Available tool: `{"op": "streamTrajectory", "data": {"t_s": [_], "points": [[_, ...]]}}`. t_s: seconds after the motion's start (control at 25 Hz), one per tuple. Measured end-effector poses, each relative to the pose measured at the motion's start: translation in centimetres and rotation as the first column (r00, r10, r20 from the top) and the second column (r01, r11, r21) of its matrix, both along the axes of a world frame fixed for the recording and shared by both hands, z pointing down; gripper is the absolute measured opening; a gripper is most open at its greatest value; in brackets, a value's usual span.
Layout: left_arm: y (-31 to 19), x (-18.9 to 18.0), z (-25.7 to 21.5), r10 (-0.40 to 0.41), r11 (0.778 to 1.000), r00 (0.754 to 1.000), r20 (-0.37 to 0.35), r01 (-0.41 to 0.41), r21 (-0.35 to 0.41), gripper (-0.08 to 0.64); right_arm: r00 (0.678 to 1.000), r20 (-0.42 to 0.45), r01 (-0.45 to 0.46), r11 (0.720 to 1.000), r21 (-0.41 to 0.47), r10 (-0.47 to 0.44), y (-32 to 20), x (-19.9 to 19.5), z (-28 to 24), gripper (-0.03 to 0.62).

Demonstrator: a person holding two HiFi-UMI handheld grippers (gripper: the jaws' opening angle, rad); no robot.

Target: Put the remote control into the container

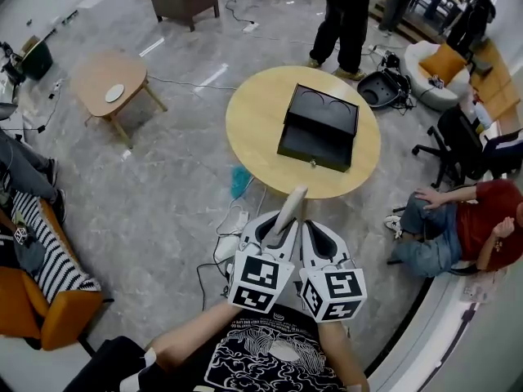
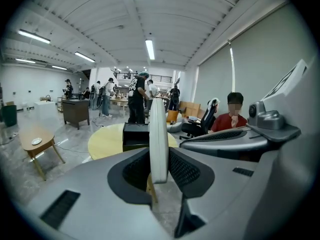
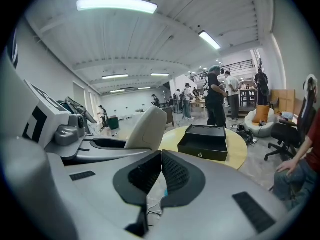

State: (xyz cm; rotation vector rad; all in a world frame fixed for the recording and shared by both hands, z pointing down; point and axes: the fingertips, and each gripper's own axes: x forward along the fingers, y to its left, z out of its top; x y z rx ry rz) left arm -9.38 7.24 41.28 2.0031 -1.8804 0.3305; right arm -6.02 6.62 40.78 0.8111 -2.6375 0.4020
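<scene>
Clamping the white remote control (image 2: 159, 129), the left gripper (image 2: 159, 159) hovers beside the closed, empty right gripper (image 3: 161, 158).

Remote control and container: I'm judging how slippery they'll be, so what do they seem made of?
The remote control looks like smooth off-white plastic with a matte finish: even colour, rounded edges, no glare. The container is a black box with a dull satin finish, crisp edges and a small front knob. It could be coated metal or plastic; I cannot tell which.
</scene>
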Motion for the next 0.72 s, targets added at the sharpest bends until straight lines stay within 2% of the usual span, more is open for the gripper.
{"op": "streamTrajectory", "data": {"t_s": [0.24,0.72], "points": [[-1.3,-3.0,0.2,0.033,0.999,0.999,-0.008,-0.033,0.013,0.107,1.000,-0.003,-0.030,1.000,0.006,0.030,-1.2,-3.1,0.2,0.023],[-3.9,-5.0,0.4,0.077,0.997,0.997,-0.010,-0.077,0.020,0.107,0.998,-0.006,-0.070,0.997,0.013,0.070,-3.7,-5.1,0.5,0.023]]}}
